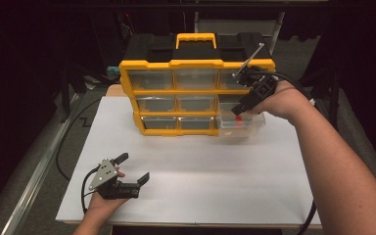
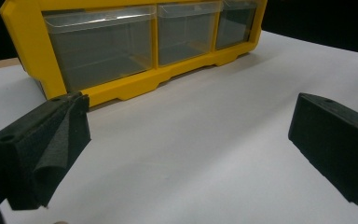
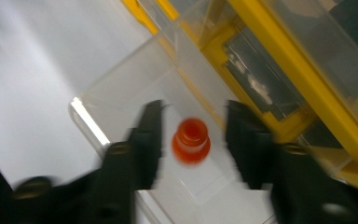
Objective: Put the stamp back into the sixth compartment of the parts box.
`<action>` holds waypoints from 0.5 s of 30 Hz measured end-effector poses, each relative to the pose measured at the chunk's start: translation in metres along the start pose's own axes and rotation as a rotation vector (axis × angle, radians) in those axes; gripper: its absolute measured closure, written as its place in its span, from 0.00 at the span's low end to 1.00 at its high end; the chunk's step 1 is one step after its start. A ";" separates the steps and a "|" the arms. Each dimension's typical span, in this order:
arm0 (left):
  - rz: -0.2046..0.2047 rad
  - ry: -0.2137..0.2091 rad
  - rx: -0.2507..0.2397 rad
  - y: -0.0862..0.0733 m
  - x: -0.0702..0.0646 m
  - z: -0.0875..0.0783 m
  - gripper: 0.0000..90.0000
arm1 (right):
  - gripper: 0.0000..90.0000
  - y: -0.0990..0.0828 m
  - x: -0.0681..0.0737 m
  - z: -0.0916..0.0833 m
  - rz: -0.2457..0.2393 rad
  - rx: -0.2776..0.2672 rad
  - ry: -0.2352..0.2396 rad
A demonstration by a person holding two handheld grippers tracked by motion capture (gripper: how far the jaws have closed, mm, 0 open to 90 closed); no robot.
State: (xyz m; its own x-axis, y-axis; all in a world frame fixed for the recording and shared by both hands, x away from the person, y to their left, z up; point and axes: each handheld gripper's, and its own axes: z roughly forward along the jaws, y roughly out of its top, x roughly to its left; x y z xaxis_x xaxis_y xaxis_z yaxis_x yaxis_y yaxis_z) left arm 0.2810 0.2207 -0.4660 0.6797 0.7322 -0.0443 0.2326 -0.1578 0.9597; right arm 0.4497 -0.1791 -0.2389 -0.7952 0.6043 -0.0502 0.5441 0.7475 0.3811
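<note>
A yellow organiser [image 1: 172,64] with clear drawers stands at the back of the white mat [image 1: 200,171]. Its bottom right drawer [image 1: 250,128] is pulled out. My right gripper [image 1: 240,109] points down into that drawer. In the right gripper view a small red-orange piece [image 3: 191,140] sits between the jaws of the right gripper [image 3: 193,135], with a gap on each side, so the pads do not press on it. The same red piece [image 1: 238,118] shows inside the drawer. My left gripper [image 1: 133,168] rests low at the front left, open and holding nothing.
The organiser's yellow frame [image 2: 28,51] and its bottom row of clear drawers [image 2: 102,46] lie ahead of the left gripper [image 2: 186,140]. A black case with a yellow handle [image 1: 196,39] sits on top. Dark cables trail off the table's left and right edges.
</note>
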 end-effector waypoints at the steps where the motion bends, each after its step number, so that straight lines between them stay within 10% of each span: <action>1: -0.002 0.001 -0.001 0.000 0.000 0.000 0.00 | 0.52 0.000 0.000 0.000 0.000 0.000 0.000; 15: -0.015 0.014 0.006 0.000 0.002 0.001 0.00 | 0.09 -0.042 0.007 -0.029 0.046 -0.012 -0.021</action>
State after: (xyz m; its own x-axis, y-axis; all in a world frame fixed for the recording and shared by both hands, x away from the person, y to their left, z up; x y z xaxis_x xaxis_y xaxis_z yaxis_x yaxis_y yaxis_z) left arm 0.2828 0.2213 -0.4664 0.6665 0.7435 -0.0549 0.2470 -0.1508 0.9572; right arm 0.4138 -0.2145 -0.2289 -0.7632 0.6441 -0.0518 0.5770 0.7153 0.3942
